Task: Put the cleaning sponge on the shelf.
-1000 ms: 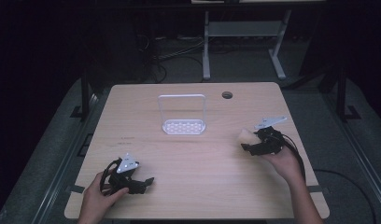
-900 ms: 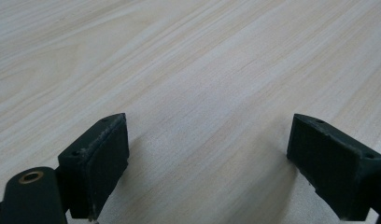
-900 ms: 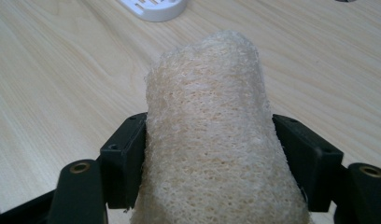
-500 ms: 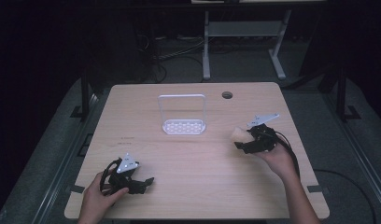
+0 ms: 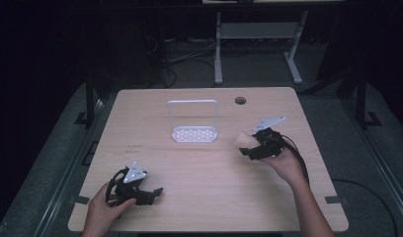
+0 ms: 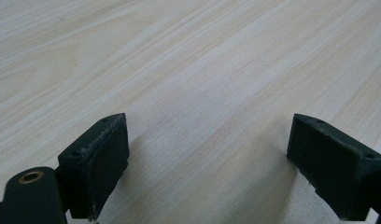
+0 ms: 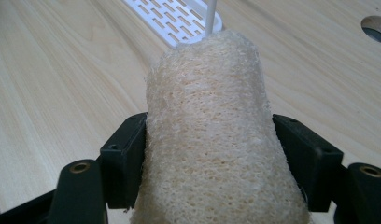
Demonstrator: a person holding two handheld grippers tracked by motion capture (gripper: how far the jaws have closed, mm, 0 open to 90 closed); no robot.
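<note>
A cream, fibrous loofah sponge (image 7: 212,130) sits squeezed between the two black jaws of my right gripper (image 7: 209,154). From above, the right gripper (image 5: 249,145) holds the sponge (image 5: 245,140) just over the table's right half, pointing left toward a white rack (image 5: 193,122). The rack's perforated base (image 7: 179,18) lies just beyond the sponge's tip. My left gripper (image 5: 152,193) rests on the table near the front left corner, held by a hand. Its jaws stand wide apart (image 6: 207,154) over bare wood, with nothing between them.
The light wooden table (image 5: 199,212) has a round cable hole (image 5: 240,100) at the back right. The white rack stands upright at the table's middle back. A metal frame and cables (image 5: 259,44) lie on the dark floor behind the table.
The right gripper with the sponge has moved a little left and toward the back, closer to the white rack. The left gripper has stayed where it was.
</note>
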